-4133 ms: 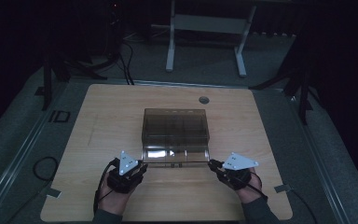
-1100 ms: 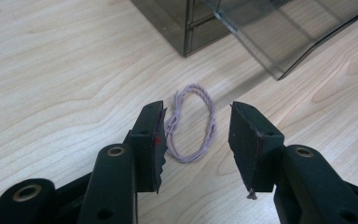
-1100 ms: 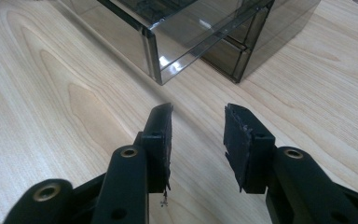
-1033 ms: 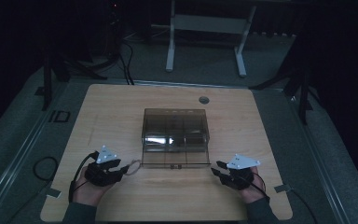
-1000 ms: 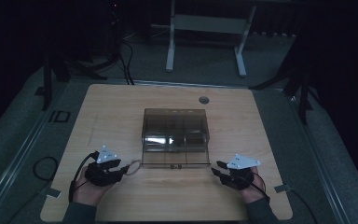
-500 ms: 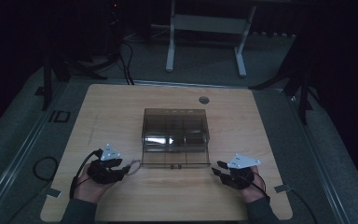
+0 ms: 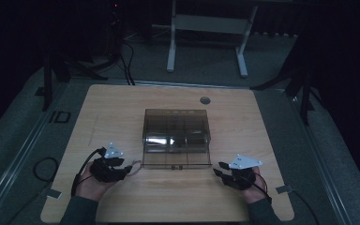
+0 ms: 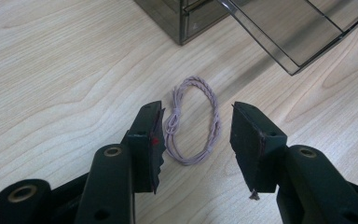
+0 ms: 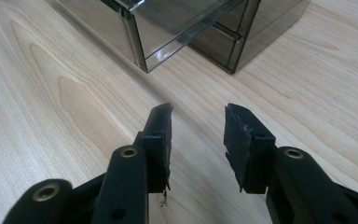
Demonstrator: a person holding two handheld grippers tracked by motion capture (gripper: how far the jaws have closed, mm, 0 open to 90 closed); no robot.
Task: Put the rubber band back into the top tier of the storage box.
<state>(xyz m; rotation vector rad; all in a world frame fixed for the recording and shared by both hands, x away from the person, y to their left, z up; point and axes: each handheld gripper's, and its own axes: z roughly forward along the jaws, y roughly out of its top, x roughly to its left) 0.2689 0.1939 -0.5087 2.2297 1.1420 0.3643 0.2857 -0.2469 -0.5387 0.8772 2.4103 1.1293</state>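
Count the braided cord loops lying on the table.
1: the loop lies flat on the table, between the open left tool's jaws, near the box. More may sit hidden inside it.

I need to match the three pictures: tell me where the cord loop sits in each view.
High view: cord loop lies on the table, between the left gripper and the box's front left corner.
Left gripper view: centre, on the wood between the open jaws, not gripped.
Right gripper view: not in it.
Shared landmark: the smoky clear box, with its drawer pulled out.
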